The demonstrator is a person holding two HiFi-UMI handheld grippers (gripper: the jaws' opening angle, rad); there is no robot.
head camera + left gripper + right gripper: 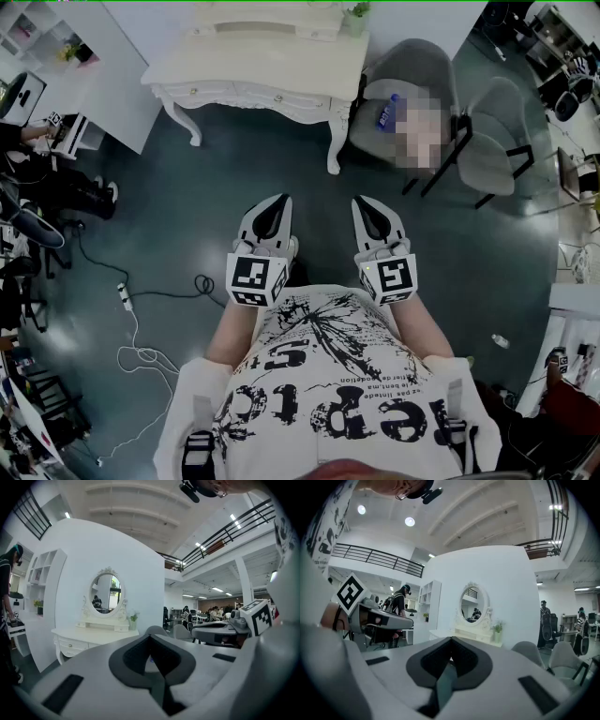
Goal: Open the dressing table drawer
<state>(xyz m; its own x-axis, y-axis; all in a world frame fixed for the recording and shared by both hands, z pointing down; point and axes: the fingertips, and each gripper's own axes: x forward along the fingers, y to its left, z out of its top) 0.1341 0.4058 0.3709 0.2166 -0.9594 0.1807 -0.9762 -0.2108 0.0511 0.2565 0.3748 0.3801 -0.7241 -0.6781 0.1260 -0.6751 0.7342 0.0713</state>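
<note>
The white dressing table (253,56) stands at the top of the head view, well beyond both grippers. Its front drawer (279,97) with small knobs is closed. In the left gripper view the table (89,637) sits at left under an oval mirror (106,592), drawer front (72,645) visible. The right gripper view shows the table (461,633) straight ahead in the distance. My left gripper (272,211) and right gripper (367,208) are held side by side close to the person's body, both shut on nothing, far from the table.
Two grey chairs (403,94) (497,141) stand right of the table, the nearer one close to its right leg. A white cable and power strip (129,305) lie on the dark floor at left. A person (37,178) sits at a desk far left. A small plant (354,17) stands on the table.
</note>
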